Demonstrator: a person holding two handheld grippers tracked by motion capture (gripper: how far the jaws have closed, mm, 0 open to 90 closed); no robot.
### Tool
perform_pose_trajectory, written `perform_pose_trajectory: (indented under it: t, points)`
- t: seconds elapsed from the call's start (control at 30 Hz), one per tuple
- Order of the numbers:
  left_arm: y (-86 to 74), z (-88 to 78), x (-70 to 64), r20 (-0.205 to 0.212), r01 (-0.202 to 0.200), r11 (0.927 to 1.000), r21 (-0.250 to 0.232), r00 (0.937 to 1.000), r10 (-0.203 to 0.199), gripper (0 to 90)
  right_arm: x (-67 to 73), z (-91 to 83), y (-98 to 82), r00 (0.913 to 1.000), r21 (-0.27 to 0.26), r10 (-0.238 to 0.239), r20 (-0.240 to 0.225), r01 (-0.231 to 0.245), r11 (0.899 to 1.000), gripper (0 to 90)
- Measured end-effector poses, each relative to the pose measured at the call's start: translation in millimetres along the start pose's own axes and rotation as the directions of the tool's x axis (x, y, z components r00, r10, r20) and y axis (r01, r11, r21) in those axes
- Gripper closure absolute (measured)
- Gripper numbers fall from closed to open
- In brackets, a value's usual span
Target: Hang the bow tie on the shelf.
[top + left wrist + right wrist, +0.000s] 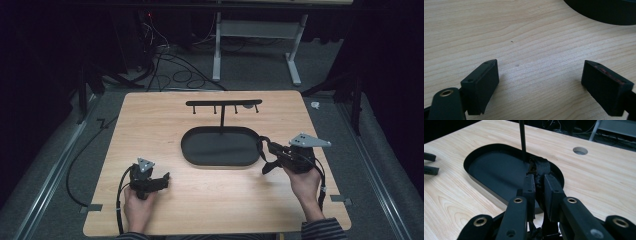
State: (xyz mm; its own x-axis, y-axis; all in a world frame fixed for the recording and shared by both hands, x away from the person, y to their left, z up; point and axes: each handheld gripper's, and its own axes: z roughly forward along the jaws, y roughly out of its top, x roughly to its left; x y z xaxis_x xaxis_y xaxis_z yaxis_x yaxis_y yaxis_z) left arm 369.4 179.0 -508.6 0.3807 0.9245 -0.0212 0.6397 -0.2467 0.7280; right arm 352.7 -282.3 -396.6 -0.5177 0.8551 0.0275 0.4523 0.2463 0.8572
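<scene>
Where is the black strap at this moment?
The black strap is clamped between the jaws of the right gripper, at the right end of the black oval tray; in the high view it hangs as a loop beside the tray's rim.

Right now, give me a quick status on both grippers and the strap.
Right gripper shut on black strap, at tray rim. Left gripper open, empty, over bare table. Nothing in the way.

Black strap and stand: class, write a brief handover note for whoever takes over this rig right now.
Right gripper: shut on the black strap, held over the right end of the tray.
Left gripper: open, holding nothing, low over the table left of the tray.
Stand's hook bar: nothing visibly hung on it.
Done: strap picked up.
Left, probably: hang the strap on a hook.
</scene>
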Motion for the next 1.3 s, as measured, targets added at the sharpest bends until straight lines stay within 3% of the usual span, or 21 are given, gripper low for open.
perform_pose_trajectory:
  t: [0.97, 1.3]
  points:
    - [0.0, 0.0, 0.1, 0.000, 0.000, 1.0000, 0.000, 1.0000, 0.000, 14.9, -1.9, 13.5, 33.2, 0.9984, -0.025, -0.011, -0.055, 0.010, 1.000, 81.8]
    - [0.0, 0.0, 0.1, 0.001, 0.000, 1.0000, 0.000, 1.0000, 0.000, 15.0, -5.0, 19.7, 42.6, 0.9972, -0.007, -0.010, -0.074, 0.009, 1.000, 81.7]
